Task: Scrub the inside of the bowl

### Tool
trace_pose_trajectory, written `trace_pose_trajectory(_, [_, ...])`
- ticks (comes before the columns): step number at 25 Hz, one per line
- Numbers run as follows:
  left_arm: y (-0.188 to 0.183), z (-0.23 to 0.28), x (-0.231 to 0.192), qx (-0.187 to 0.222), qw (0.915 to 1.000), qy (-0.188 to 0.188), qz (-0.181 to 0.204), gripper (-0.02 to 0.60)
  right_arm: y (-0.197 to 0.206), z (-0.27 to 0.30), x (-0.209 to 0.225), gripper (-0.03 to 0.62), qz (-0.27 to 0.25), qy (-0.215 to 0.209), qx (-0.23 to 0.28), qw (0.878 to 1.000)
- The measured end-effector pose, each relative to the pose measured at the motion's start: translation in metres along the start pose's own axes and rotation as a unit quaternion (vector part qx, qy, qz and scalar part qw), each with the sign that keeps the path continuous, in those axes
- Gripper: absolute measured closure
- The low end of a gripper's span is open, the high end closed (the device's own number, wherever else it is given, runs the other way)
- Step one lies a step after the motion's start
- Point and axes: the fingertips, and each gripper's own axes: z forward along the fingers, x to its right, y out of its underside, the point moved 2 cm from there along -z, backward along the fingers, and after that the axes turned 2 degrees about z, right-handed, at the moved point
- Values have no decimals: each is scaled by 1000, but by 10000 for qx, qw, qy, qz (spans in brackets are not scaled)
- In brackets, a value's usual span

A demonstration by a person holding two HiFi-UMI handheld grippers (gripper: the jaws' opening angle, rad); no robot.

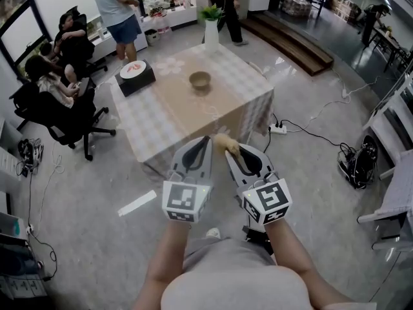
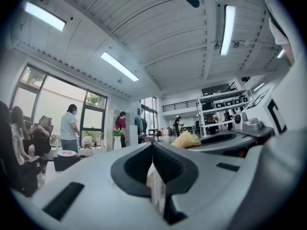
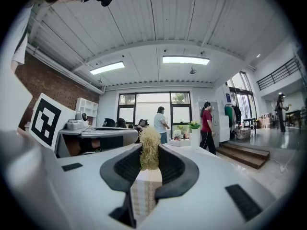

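readable text: none in any view, no words, brands or digits
left gripper (image 1: 206, 141) cube: black-and-white square marker on its top face, a block pattern only, no letters
right gripper (image 1: 227, 154) cube: same kind of marker, different block pattern, no letters
left gripper cube, in right gripper view: marker face shows at the left edge (image 3: 45, 120), pattern only
white disc (image 1: 133, 70) on black box (image 1: 139, 82): red mark on it, too small to read
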Motion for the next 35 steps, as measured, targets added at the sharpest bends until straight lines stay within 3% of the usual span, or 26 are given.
trace_pose_trajectory(16, [17, 39, -52, -121, 9998, -69, -108, 569, 4, 66, 22, 504, 149, 13, -49, 9999])
trace_pose_trajectory(29, [35, 113, -91, -231, 9995, -196, -64, 569, 10, 139, 81, 503, 270, -135, -43, 9995])
trace_pose_trajectory(35, [39, 159, -114, -126, 9993, -263, -252, 568, 9, 182, 115, 503, 262, -305, -110, 9991])
